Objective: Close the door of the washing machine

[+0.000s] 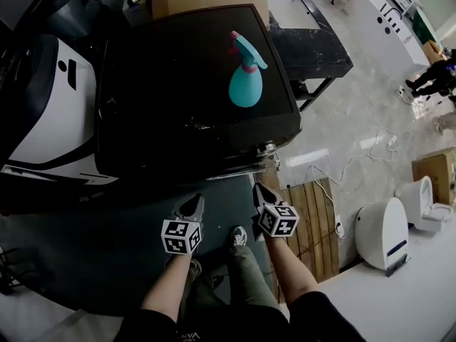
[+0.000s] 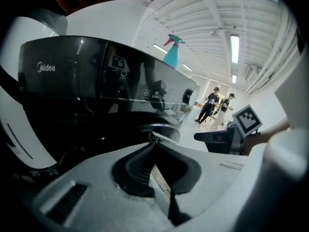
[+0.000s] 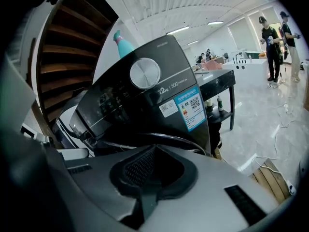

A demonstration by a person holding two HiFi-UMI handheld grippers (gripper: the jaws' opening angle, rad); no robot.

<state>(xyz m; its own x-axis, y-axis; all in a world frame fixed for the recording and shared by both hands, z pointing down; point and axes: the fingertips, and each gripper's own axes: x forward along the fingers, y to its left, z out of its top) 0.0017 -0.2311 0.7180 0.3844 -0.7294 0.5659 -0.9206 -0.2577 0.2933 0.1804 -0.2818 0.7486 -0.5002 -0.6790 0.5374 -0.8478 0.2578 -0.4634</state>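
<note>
A black front-loading washing machine (image 1: 192, 84) stands right before me, with a teal spray bottle (image 1: 246, 84) lying on its top. My left gripper (image 1: 192, 201) and right gripper (image 1: 260, 189) hover side by side just in front of its lower front edge, both shut with nothing between the fingers. The left gripper view has the shut left gripper (image 2: 153, 141) below the machine's control panel (image 2: 96, 86) and the curved door rim (image 2: 161, 128). The right gripper view has the right gripper (image 3: 154, 148) before the round rim (image 3: 174, 140) and the knob (image 3: 145, 73). Whether the door is latched is hidden.
A white appliance (image 1: 43, 105) stands left of the machine and a cardboard box (image 1: 206, 2) behind it. A black table (image 1: 313, 41) is at the back right. A wooden pallet (image 1: 317, 219), a white cable (image 1: 342, 169) and a white device (image 1: 381, 230) lie on the floor at right. People (image 3: 273, 42) stand far off.
</note>
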